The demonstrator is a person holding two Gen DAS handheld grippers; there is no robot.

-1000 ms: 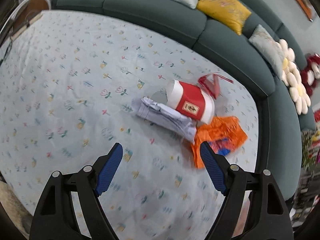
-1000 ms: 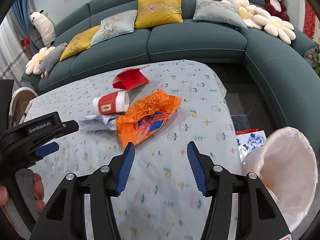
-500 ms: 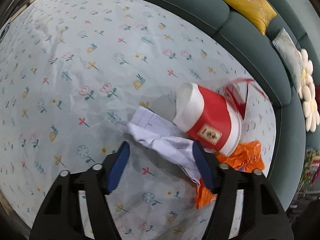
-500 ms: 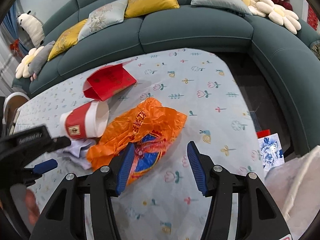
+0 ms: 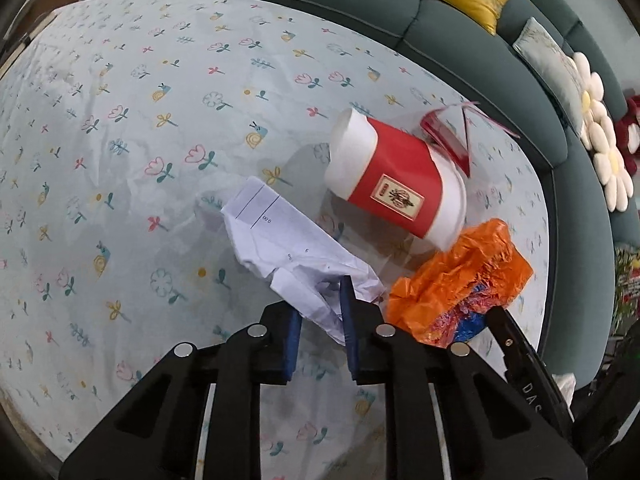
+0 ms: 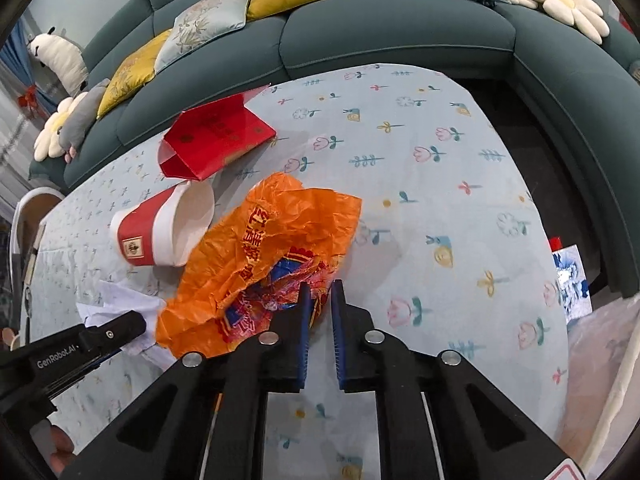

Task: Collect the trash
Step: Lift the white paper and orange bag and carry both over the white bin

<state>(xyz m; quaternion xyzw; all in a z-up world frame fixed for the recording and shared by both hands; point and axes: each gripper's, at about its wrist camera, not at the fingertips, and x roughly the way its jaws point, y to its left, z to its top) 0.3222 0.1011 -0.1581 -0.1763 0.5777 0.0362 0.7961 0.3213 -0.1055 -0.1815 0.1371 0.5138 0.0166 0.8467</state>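
A crumpled white paper (image 5: pixel 280 236) lies on the flowered tablecloth (image 5: pixel 160 140). My left gripper (image 5: pixel 320 300) is closing on its near end, and the paper fills the gap between the blue pads. Beside it an orange plastic bag (image 6: pixel 272 232) lies crumpled, with my right gripper (image 6: pixel 321 284) shut on its near edge. A red-and-white paper cup (image 5: pixel 396 188) lies on its side just past both. Behind the cup lies a red paper bag (image 6: pixel 216 140). The left gripper's black body (image 6: pixel 80 344) shows at the lower left of the right wrist view.
A dark green sofa (image 6: pixel 400 28) with yellow and grey cushions curves around the table's far and right sides. A white trash bag (image 6: pixel 600 352) stands open off the table's right edge. A flower-shaped cushion (image 5: pixel 600 152) lies on the sofa.
Both grippers came down onto the trash pile and narrowed their jaws: the left around the white paper, the right around the orange bag's edge.
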